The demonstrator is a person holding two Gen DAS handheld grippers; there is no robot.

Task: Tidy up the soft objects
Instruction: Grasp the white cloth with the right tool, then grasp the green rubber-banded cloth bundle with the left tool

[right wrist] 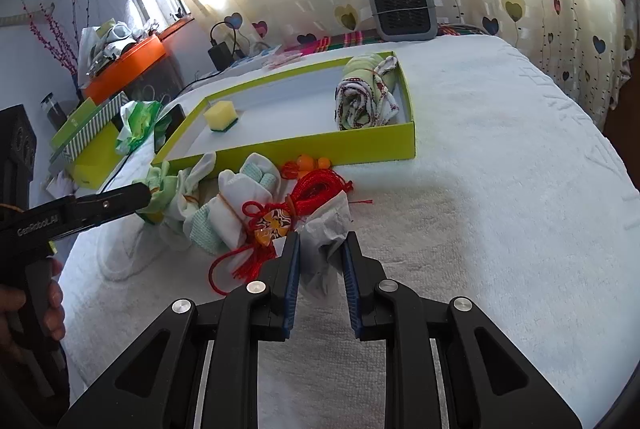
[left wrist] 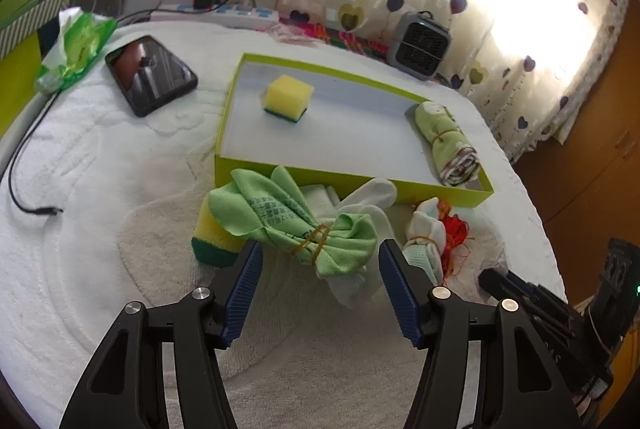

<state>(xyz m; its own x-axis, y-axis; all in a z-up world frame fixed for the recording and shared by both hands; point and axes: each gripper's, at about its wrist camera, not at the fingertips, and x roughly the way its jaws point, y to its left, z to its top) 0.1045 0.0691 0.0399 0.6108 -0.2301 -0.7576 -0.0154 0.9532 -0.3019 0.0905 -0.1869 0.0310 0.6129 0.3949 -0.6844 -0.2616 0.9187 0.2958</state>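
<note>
Left wrist: left gripper (left wrist: 320,253) open w/ green cloth (left wrist: 296,225) btwn fingers.

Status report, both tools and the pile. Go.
Left tool open, straddling green cloth bundle. Right tool closing around white tissue wad, contact unclear. Red cord crowds it.

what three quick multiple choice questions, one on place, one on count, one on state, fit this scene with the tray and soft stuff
1. Where is the rolled cloth?
A. In a corner of the green tray
B. On the phone
C. Under the fan

2. How many sponges lie inside the tray?
A. None
B. One
C. Three

3. How are the left gripper fingers set?
A. Clamped shut on a sponge
B. Open around the green cloth bundle
C. Holding the phone

Answers: 1 A, the roll lies against the tray's corner walls. 2 B, only the yellow sponge is inside; another lies outside. 3 B, the fingers stand apart with the bundle between them.
</note>
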